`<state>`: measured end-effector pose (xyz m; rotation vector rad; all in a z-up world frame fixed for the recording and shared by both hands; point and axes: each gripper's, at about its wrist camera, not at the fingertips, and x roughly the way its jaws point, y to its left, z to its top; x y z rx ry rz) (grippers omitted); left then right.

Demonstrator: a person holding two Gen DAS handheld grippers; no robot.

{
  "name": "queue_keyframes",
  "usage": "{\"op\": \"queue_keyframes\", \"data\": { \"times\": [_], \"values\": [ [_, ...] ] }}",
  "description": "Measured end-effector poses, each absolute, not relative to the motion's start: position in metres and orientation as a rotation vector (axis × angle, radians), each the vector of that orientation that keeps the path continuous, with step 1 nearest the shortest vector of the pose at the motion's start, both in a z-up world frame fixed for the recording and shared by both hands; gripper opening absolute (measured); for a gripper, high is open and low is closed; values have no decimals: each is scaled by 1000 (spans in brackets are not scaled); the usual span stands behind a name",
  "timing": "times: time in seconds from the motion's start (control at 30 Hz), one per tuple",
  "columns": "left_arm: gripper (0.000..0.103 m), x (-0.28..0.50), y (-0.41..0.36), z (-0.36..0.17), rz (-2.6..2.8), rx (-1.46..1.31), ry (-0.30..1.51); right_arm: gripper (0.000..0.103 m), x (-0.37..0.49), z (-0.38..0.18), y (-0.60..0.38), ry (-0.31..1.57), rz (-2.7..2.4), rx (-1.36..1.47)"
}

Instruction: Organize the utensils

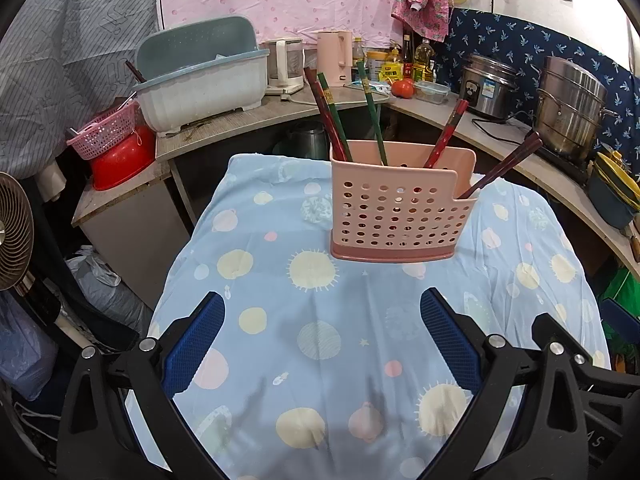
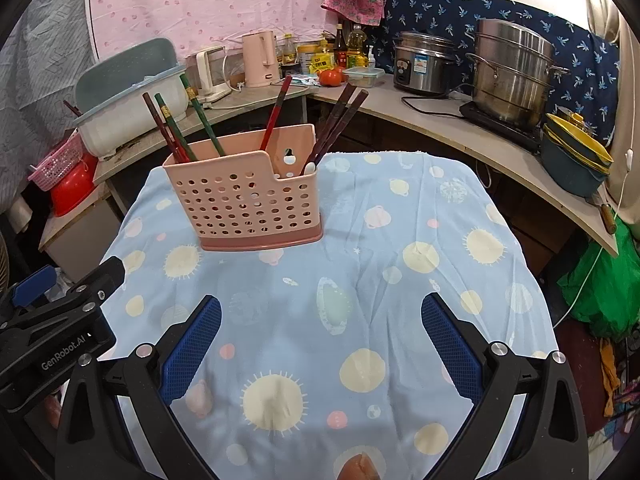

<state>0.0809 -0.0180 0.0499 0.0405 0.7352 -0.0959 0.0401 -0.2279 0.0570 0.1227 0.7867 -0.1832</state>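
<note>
So both my grippers are just hanging over the surface with the pale blue planet-print cloth [image 1: 320, 320], jaws spread wide on the left gripper [image 1: 320, 312] and the right gripper [image 2: 320, 316], nothing between the blue pads.

The pink perforated plastic utensil caddy [image 1: 400, 212] stands upright on the cloth, toward the far edge, well apart from both of my jaws. In the left view it sits a bit right of centre; in the right view it's off to the left. Only the right view catches my other gripper's black body, at the lower left edge, plus a keyhole slot in the caddy's back wall.

Chopstick count from the right view: seven. Two dark red ones [image 2: 160, 128] and two green ones [image 2: 202, 114] in the left part, one bright red one [image 2: 276, 114] near the middle, and two dark brown ones [image 2: 340, 120] in the lower right compartment. All stand roughly on end. The left bunch leans up and to the left, the brown pair up and to the right.
</note>
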Motion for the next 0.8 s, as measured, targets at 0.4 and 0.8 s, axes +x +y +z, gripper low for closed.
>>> {"op": "queue_keyframes", "data": {
  "times": [0.4,0.8],
  "values": [
    [94,90,-11,47,-73,43,741,97,45,60,-233,771,-195,127],
    [94,93,-11,47,-77,49,744,97,46,60,-234,769,-195,126]
  ]
}}
